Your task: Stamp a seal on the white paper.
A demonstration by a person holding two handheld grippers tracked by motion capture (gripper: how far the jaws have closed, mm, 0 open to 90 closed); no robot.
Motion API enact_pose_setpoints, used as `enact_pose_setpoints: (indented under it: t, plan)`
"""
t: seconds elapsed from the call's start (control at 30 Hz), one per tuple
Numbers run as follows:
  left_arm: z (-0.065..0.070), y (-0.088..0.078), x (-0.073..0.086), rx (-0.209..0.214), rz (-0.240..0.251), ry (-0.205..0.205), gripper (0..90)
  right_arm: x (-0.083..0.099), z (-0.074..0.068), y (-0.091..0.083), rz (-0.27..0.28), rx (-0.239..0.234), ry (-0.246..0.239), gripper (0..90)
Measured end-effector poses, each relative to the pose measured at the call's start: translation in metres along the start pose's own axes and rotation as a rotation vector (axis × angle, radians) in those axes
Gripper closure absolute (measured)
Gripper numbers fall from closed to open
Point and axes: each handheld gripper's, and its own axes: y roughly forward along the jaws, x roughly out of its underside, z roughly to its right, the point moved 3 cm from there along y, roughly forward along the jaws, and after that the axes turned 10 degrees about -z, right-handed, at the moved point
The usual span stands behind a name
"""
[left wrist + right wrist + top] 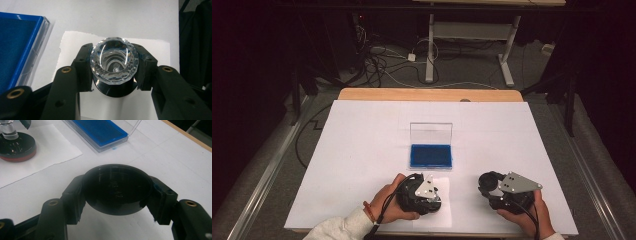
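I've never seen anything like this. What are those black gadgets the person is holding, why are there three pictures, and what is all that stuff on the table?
No robot here: a person sits at a table and holds a hand-operated gripper, a two-jawed clamp, in each hand. The high view looks down from above; the left gripper and right gripper show near the bottom edge. The other two pictures come from small cameras riding on each gripper, looking along its black jaws.

On the white surface lie an open clear case with a blue pad and a sheet of paper.

The left gripper is shut on the faceted clear knob of a stamp, whose black base stands on the paper. The right gripper is shut on a round black cap, possibly the stamp's cover.
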Motion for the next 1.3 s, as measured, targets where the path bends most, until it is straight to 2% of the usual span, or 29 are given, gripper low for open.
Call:
enact_pose_setpoints:
  t: [0.3,0.8,1.13,1.3]
  plan:
    - [0.0013,0.0015,-0.0005,-0.001,0.008,-0.008,54.1,0.0009,0.0012,0.0012,-0.001,0.003,0.005,38.3]
    - [0.0026,0.0019,-0.0002,-0.012,-0.002,0.002,54.1,0.0012,0.0021,0.0015,0.000,0.007,0.014,38.3]
    - [0.0015,0.0020,0.0004,0.004,-0.001,-0.014,54.0,0.0015,0.0038,-0.0009,0.005,0.008,0.018,38.3]
    - [0.0023,0.0022,0.0002,-0.002,-0.002,-0.016,54.1,0.0011,0.0037,-0.0011,0.005,0.009,0.018,38.3]
